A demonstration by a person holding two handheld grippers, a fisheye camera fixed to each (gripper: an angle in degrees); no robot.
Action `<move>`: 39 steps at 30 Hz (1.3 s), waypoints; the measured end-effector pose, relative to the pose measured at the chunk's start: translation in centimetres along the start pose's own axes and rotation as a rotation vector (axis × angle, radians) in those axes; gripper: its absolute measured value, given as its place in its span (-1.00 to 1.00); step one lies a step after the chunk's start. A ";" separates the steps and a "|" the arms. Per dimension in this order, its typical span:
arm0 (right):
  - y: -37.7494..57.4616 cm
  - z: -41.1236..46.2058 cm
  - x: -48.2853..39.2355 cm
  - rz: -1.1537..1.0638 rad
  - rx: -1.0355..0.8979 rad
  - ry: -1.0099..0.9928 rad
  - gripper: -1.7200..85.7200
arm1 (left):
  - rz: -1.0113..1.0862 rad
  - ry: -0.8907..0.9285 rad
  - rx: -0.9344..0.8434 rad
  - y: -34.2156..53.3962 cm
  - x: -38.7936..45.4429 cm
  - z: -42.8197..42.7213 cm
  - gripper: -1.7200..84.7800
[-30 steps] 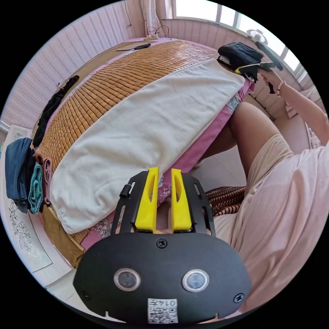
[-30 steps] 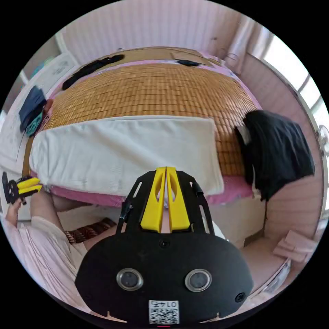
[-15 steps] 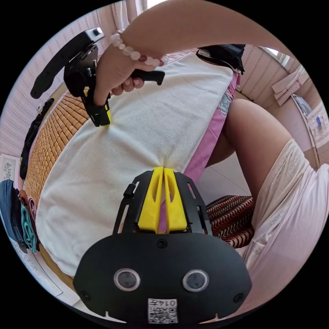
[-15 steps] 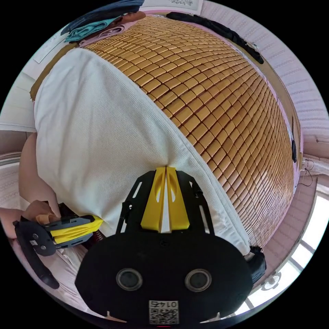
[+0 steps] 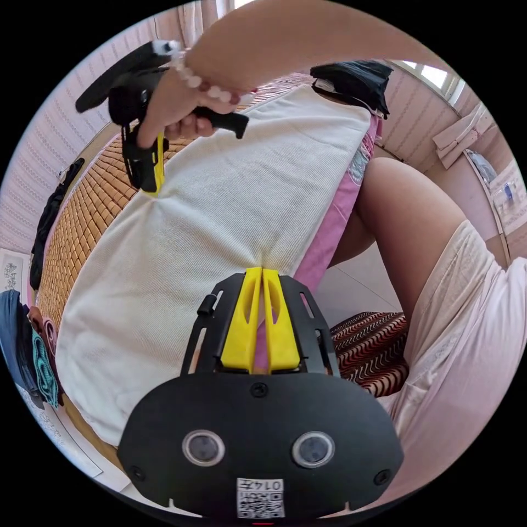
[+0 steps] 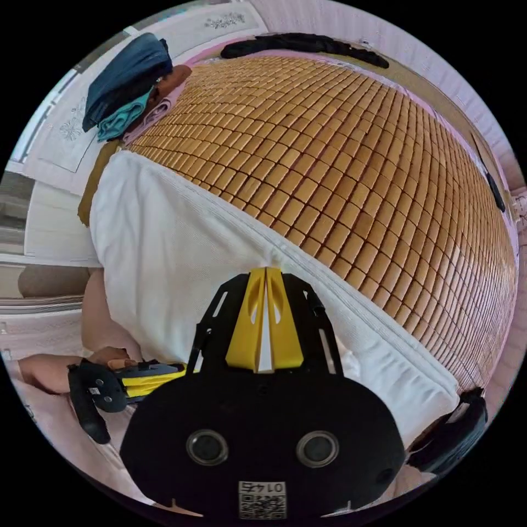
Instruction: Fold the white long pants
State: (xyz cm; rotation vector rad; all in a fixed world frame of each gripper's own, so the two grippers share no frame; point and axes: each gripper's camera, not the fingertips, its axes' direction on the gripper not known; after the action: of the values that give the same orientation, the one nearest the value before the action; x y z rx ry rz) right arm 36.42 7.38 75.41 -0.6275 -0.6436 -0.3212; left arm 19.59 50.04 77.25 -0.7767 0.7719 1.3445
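Note:
The white long pants (image 5: 219, 208) lie stretched lengthwise along the near side of a bed, on a bamboo mat (image 6: 340, 164). My left gripper (image 5: 262, 270) is shut on their near edge about midway along, and the cloth puckers at its tips. My right gripper (image 6: 266, 270) is shut on the far edge, right where the pants (image 6: 164, 236) meet the mat. In the left gripper view a hand holds the right gripper (image 5: 149, 189) upright, tips down on that far edge. The left gripper (image 6: 178, 371) lies low at the bed's side in the right gripper view.
A black garment (image 5: 351, 82) sits at one end of the pants and a pile of blue and teal clothes (image 6: 123, 82) at the other. A long black item (image 6: 302, 41) lies along the mat's far side. The person's leg (image 5: 406, 219) stands against the bed.
A second ago both grippers hung off the bed, the left slightly open. They came to the middle of the pants and shut on them, left on the near edge, right on the far edge.

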 end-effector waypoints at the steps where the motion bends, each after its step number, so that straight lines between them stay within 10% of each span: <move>1: 3.2 -1.7 1.0 0.058 0.144 -0.043 -0.96 | 0.004 -0.003 0.002 0.0 -0.1 0.0 -0.98; 11: 38.9 -7.3 14.0 1.060 0.676 0.266 -0.57 | -0.024 0.021 -0.032 -1.0 -2.3 0.2 -0.98; 20: 44.9 -3.2 20.3 1.360 0.729 -0.006 -0.75 | -0.034 0.032 -0.102 -2.2 -4.8 0.3 -0.98; 25: 46.5 -3.8 19.2 1.274 0.883 -0.177 -0.83 | -0.122 0.103 -0.098 -2.0 -7.4 0.3 -0.98; 29: 42.1 -7.7 13.1 0.712 1.024 -0.292 -0.84 | -0.315 0.277 -0.033 -0.5 -11.4 -1.0 -0.98; 39: 30.1 1.9 -6.7 -0.057 0.202 -0.148 -0.77 | -0.694 0.373 0.210 9.2 -18.2 -5.6 -0.90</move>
State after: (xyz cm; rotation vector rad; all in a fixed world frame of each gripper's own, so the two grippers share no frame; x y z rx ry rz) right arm 44.36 32.29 59.02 -0.4429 -0.8263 -0.2604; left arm 8.97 36.19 89.19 -1.0186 0.8122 0.4946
